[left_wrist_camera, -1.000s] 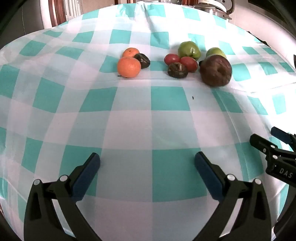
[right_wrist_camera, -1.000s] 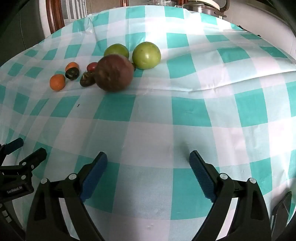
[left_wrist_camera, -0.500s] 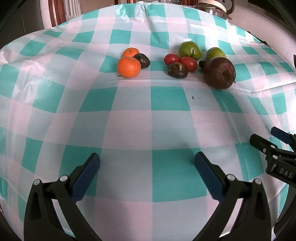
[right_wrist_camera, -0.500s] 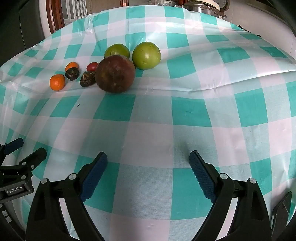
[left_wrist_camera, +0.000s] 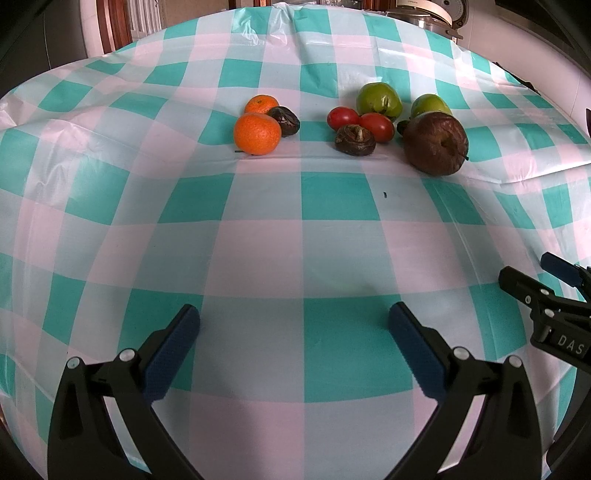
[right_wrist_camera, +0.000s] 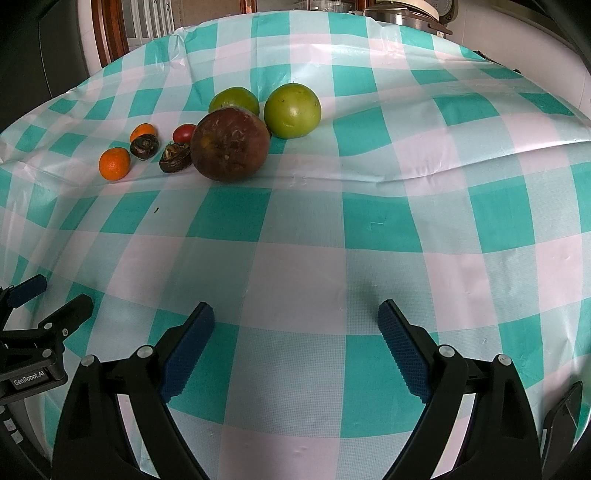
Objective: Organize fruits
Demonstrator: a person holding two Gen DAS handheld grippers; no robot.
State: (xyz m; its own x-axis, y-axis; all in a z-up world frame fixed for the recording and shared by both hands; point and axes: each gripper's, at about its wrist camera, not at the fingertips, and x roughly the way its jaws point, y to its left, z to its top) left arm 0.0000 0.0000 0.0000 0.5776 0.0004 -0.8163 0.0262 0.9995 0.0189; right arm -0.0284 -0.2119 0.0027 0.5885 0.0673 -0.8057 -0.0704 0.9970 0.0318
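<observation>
Fruit lies in a row across a teal-and-white checked tablecloth [left_wrist_camera: 295,240]. In the left wrist view, two oranges [left_wrist_camera: 256,133] and a dark brown fruit [left_wrist_camera: 284,120] form a left group. To their right lie two red fruits [left_wrist_camera: 376,126], a dark brown fruit [left_wrist_camera: 354,139], two green fruits [left_wrist_camera: 378,98] and a big brown fruit [left_wrist_camera: 436,143]. The right wrist view shows the big brown fruit [right_wrist_camera: 231,144] in front of the green fruits [right_wrist_camera: 292,110]. My left gripper [left_wrist_camera: 294,325] and right gripper [right_wrist_camera: 295,325] stand open and empty, well short of the fruit.
The right gripper's body [left_wrist_camera: 550,314] shows at the right edge of the left wrist view; the left gripper's body [right_wrist_camera: 33,332] shows at the left edge of the right wrist view. A cooker [left_wrist_camera: 428,11] stands beyond the table's far edge. Wooden chair backs [right_wrist_camera: 110,33] stand far left.
The big brown fruit has rolled slightly, showing its stem end to the left wrist view. Both grippers have stayed in place, open.
</observation>
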